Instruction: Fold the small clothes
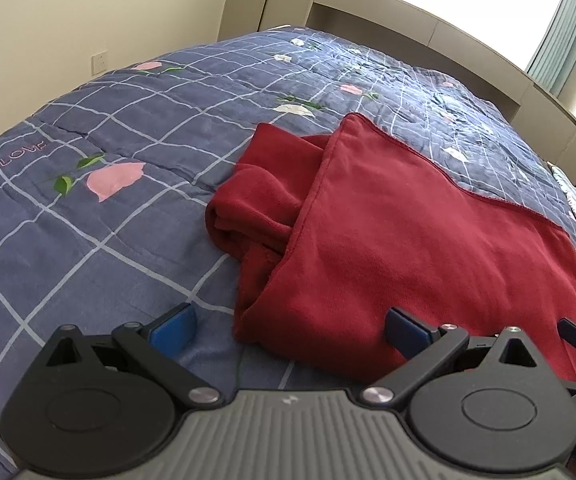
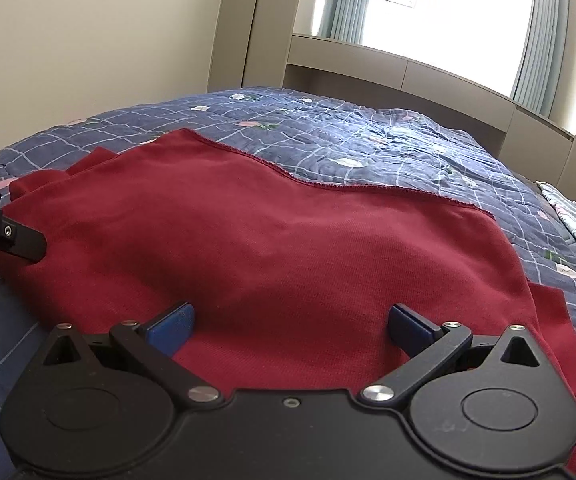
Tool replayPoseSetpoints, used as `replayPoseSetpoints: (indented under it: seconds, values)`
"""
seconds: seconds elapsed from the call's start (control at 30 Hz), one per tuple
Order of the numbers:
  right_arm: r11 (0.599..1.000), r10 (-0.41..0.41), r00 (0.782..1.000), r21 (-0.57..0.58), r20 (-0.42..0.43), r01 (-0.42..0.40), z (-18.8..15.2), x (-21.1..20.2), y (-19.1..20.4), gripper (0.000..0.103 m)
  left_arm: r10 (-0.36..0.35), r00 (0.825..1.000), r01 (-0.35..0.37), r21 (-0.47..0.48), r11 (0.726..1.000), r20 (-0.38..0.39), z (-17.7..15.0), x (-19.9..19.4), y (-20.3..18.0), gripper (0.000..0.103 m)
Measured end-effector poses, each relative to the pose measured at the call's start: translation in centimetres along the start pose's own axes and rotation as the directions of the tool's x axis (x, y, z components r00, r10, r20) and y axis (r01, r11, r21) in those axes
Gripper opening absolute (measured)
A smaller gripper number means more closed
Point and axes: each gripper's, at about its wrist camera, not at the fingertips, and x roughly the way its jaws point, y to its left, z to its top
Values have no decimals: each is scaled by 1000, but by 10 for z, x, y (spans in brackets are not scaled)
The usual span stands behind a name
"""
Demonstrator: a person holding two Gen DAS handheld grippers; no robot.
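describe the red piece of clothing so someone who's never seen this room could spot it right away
Look at the bed, covered by a blue checked quilt with pink flowers. On its near part lies the dark red garment, partly folded, with a bunched part sticking out at one side. It is the only plain red thing there.

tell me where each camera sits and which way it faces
Left wrist: sits on the left gripper, low at the near-left corner of the red garment, facing across the bed toward the window; its open fingers show, plus part of the other gripper at the right edge.
Right wrist: sits on the right gripper, over the garment's near edge, facing the same way; open fingers show.
Shared: garment, bed, window.
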Motion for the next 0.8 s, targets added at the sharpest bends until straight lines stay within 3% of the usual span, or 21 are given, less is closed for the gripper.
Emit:
replayPoseSetpoints:
  seconds: [0.17,0.27,0.37,0.43,0.5,0.63,0.8]
  values:
    - [1000,2,1000,2,-1,-2,0,0,0,102,-16,1000,16,-47,999,8,0,-3,2,102]
    - [1000,2,1000,2,-1,-2,0,0,-1,102,-79,997,81,-153,985,22,-2,-10,8,102]
    - [1000,5,1000,5,-1,-5,0,0,-1,102,-113,992,122,-282,952,51,-5,-12,19,102]
    - [1000,8,1000,8,-3,-8,1,0,-2,103,-97,993,115,-337,935,70,-6,-13,23,96]
    - [1000,13,1000,13,-4,-13,1,0,-2,103,-78,994,102,-370,923,79,-7,-13,25,80]
    - [1000,16,1000,18,-4,-16,1,0,-2,103,-40,995,76,-435,897,91,-9,-13,30,60]
    - [1000,17,1000,18,-4,-16,1,0,-3,103,-45,994,87,-469,879,100,-8,-7,36,59]
